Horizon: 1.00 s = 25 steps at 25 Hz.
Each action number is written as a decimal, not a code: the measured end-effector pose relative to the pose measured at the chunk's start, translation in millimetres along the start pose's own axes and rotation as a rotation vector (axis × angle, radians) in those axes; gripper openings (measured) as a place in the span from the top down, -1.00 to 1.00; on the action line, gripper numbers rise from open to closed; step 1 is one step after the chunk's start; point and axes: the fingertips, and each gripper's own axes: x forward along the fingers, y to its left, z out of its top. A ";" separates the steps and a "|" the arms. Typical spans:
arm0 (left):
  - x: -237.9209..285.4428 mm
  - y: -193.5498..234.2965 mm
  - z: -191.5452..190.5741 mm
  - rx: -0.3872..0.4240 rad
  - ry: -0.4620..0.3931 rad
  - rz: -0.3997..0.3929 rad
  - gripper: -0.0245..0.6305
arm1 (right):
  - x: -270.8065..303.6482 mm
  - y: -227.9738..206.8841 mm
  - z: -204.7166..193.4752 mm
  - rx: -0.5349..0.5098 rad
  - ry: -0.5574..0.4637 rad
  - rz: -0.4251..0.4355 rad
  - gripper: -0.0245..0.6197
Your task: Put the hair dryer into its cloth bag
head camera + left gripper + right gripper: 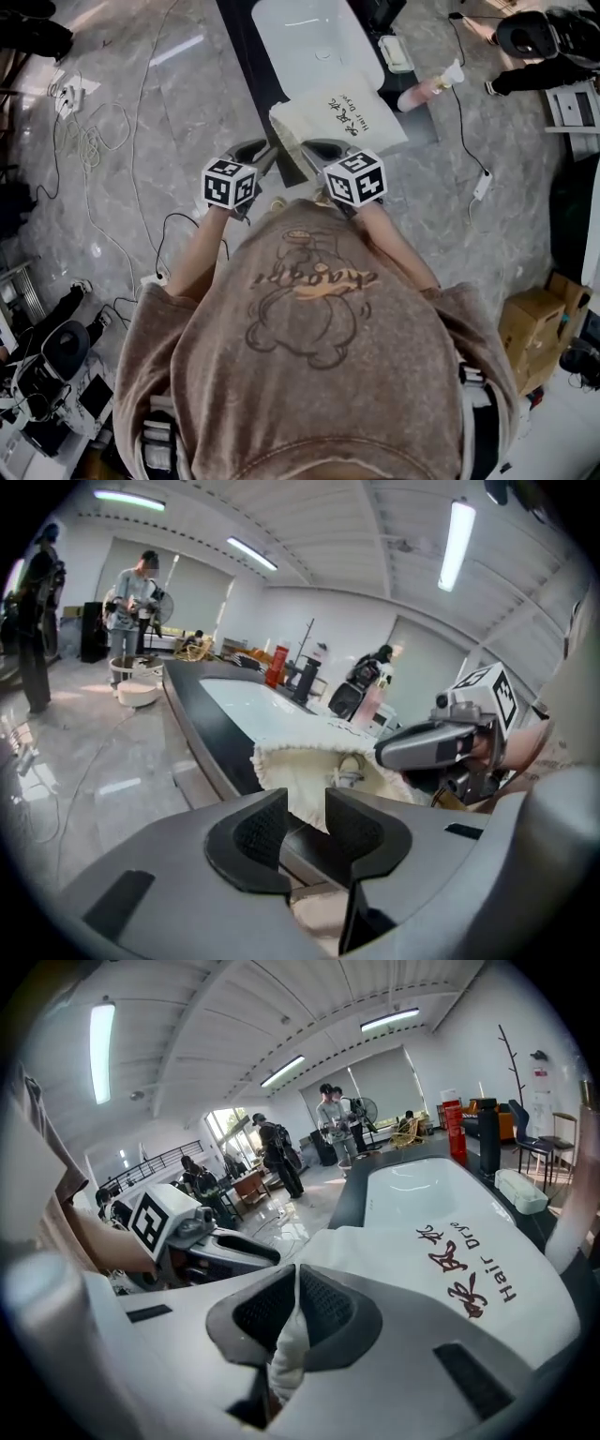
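- The cloth bag (342, 117) lies on the dark surface (242, 56), just beside the white basin (309, 37), printed side up, with its mouth toward the person.
- In the left gripper view the mouth gapes, and a pale looped thing (349, 769) inside is too unclear to name.
- The right hand-held gripper (295, 1312) is clenched on the bag's rim, with cloth pinched between its pads.
- The left hand-held gripper (305, 829) is released, its jaws apart and empty, just short of the mouth.
- A pink bottle (427, 91) lies near the bag's far corner.
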 end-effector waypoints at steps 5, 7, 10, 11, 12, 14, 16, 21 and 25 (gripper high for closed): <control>-32.7 8.9 0.3 -0.063 -0.070 0.066 0.52 | 18.9 -2.5 -19.7 -0.047 0.076 -0.001 0.87; -41.5 10.5 0.4 -0.075 -0.088 0.082 0.52 | 26.0 -5.1 -27.7 -0.056 0.103 -0.003 0.87; -53.0 10.9 1.0 -0.071 -0.105 0.101 0.52 | 35.5 -9.2 -37.4 -0.063 0.136 -0.011 0.87; -56.5 11.0 1.4 -0.067 -0.108 0.107 0.52 | 38.2 -10.4 -39.9 -0.066 0.145 -0.014 0.87; -59.7 11.5 1.7 -0.064 -0.112 0.113 0.52 | 40.5 -11.5 -42.0 -0.068 0.151 -0.018 0.87; -65.3 13.2 0.9 -0.068 -0.120 0.123 0.52 | 44.6 -13.2 -45.8 -0.075 0.160 -0.022 0.87; -69.5 14.5 -0.9 -0.079 -0.128 0.131 0.52 | 47.8 -14.9 -49.2 -0.084 0.168 -0.024 0.87; -73.0 14.4 -4.4 -0.080 -0.130 0.140 0.52 | 50.2 -16.7 -52.6 -0.100 0.176 -0.028 0.86; -72.3 13.1 4.3 -0.068 -0.144 0.131 0.52 | 48.4 -11.5 -48.8 -0.111 0.167 -0.027 0.84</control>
